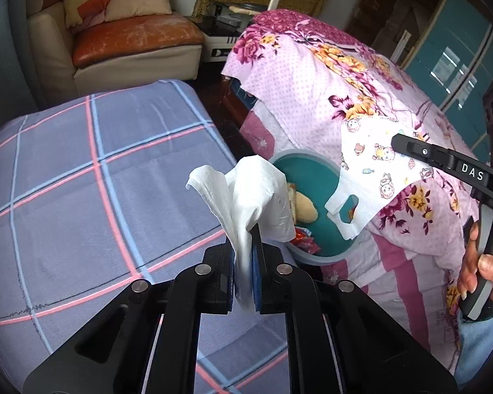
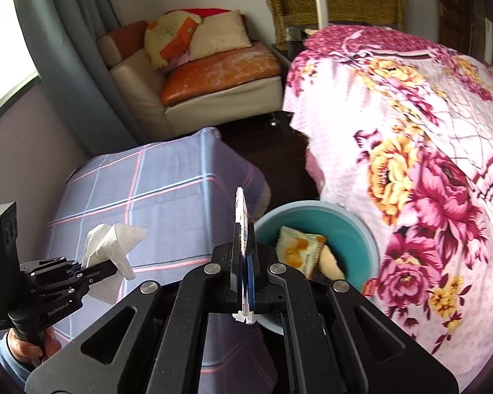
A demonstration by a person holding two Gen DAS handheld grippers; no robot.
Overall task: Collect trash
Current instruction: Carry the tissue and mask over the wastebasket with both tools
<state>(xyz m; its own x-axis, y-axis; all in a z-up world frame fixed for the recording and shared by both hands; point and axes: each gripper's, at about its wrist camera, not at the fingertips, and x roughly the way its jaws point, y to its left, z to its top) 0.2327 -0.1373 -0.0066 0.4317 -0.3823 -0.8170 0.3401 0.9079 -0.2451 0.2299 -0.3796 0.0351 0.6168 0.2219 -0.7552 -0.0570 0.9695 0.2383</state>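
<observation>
- The left gripper (image 1: 245,246) is clamped on a crumpled white tissue (image 1: 246,190), which sticks up and fans out above the fingertips.
- In the right wrist view the same tissue (image 2: 111,246) is held above the plaid-covered table (image 2: 167,177), well left of the bin.
- The right gripper (image 2: 245,262) is closed on a flat cartoon-printed white bag (image 2: 241,216), seen edge-on in its own camera.
- In the left wrist view that bag (image 1: 371,170) hangs partly over the teal bin (image 1: 318,177), its cut-out handle low.
- The bin sits on the floor between the table and the floral-covered bed (image 1: 328,75).
- Inside the bin lie a yellow snack packet (image 2: 299,246), a pale roundish lump (image 1: 305,210) and a red wrapper (image 1: 307,241).
- An orange-cushioned armchair (image 2: 213,75) with pillows stands beyond the table.
</observation>
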